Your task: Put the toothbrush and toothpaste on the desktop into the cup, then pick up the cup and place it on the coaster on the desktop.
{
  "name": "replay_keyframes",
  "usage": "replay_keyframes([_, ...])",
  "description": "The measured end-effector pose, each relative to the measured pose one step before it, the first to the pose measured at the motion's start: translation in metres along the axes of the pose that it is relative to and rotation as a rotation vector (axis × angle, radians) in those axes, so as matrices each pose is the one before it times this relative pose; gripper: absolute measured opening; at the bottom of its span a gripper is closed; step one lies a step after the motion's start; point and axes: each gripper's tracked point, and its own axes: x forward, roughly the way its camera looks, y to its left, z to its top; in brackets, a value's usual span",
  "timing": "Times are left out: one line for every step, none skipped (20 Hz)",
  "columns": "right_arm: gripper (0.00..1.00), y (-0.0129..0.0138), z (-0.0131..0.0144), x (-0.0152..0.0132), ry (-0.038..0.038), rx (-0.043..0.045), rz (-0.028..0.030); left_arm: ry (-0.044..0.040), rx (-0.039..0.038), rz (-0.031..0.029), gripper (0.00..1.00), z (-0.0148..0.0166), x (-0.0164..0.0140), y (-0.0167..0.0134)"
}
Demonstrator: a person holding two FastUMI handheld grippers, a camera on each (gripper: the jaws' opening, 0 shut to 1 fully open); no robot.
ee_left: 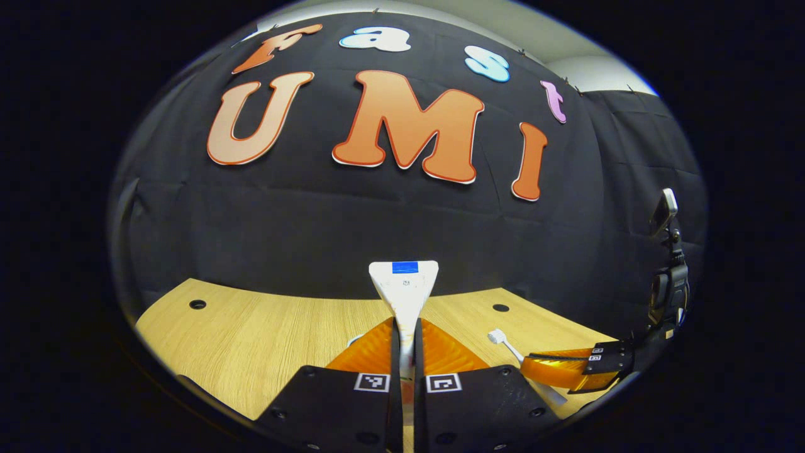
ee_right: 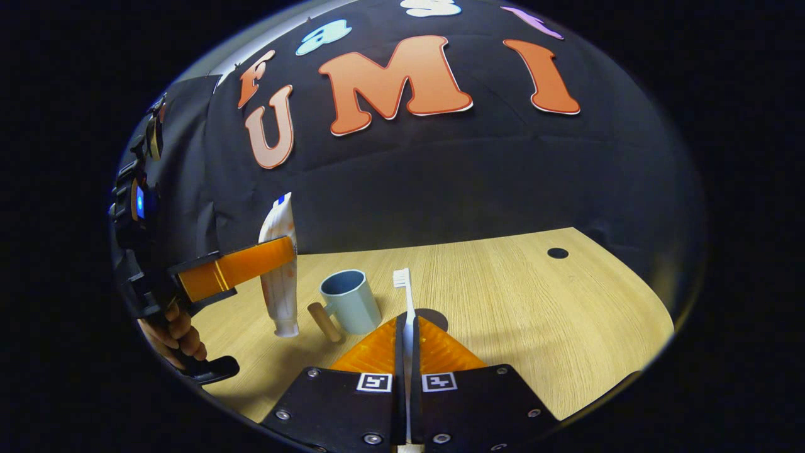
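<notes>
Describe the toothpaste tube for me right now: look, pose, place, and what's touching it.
The toothpaste tube is white with reddish print and a blue band near its flat crimped end. It looks like soft plastic. It is held upright, crimped end up and white cap down, with the cap just above or at the desk, left of the cup; contact there is unclear. The left gripper has its fingers shut on the tube's middle; from its own view the wide crimped end rises above them.
</notes>
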Motion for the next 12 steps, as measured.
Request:
replay_keyframes([0.03, -0.00260, 0.00422, 0.00134, -0.00877, 0.00091, -0.00398, -0.01387, -0.00307, 0.00637, 0.06, 0.00368, 0.00620, 0.00179])
replay_keyframes([0.03, -0.00158, 0.00220, 0.00013, -0.00696, 0.00033, -0.00143, -0.01200, -0.00465, 0.00424, 0.06, 0.00212, 0.00644, 0.00274])
replay_keyframes([0.03, -0.00199, 0.00362, -0.00021, -0.00795, 0.00155, -0.00407, -0.01533, -0.00795, 0.00483, 0.06, 0.00392, 0.00698, 0.00309])
replay_keyframes([0.03, -0.00146, 0.00256, 0.00115, -0.00709, -0.00010, -0.00030, -0.01363, -0.00698, 0.00695, 0.06, 0.00284, 0.00623, 0.00376])
replay_keyframes([0.03, -0.00290, 0.00228, 0.00003, -0.00925, 0.00141, -0.00624, -0.00744, -0.00401, 0.00333, 0.06, 0.00179, 0.00648, 0.00190])
replay_keyframes([0.03, -0.00162, 0.00118, -0.00007, -0.00258, 0.00056, -0.00047, 0.01148, -0.00187, 0.00689, 0.06, -0.00375, 0.00651, 0.00279])
replay_keyframes([0.03, -0.00213, 0.00120, 0.00109, -0.00228, 0.00049, -0.00434, 0.00557, -0.01092, 0.00909, 0.06, -0.00281, 0.00621, 0.00330])
replay_keyframes([0.03, -0.00148, 0.00003, 0.00272, 0.00187, -0.00362, -0.00187, 0.00422, -0.01111, -0.00180, 0.06, -0.00148, 0.00666, 0.00123])
replay_keyframes([0.03, -0.00312, 0.00081, 0.00126, 0.00083, -0.00400, -0.00838, -0.00058, -0.00720, 0.00112, 0.06, 0.00013, 0.00413, 0.00074])
replay_keyframes([0.03, -0.00332, 0.00093, 0.00064, -0.00107, -0.00437, -0.00499, -0.00622, -0.00138, 0.00091, 0.06, 0.00116, 0.00623, 0.00043])
replay_keyframes([0.03, -0.00107, 0.00097, 0.00242, -0.00173, -0.00076, -0.00276, -0.00889, 0.00528, 0.00413, 0.06, 0.00238, 0.00587, 0.00081])
replay_keyframes([0.03, -0.00072, 0.00166, 0.00251, -0.00140, 0.00094, 0.00029, -0.01235, 0.00841, 0.00358, 0.06, 0.00301, 0.00656, 0.00086])
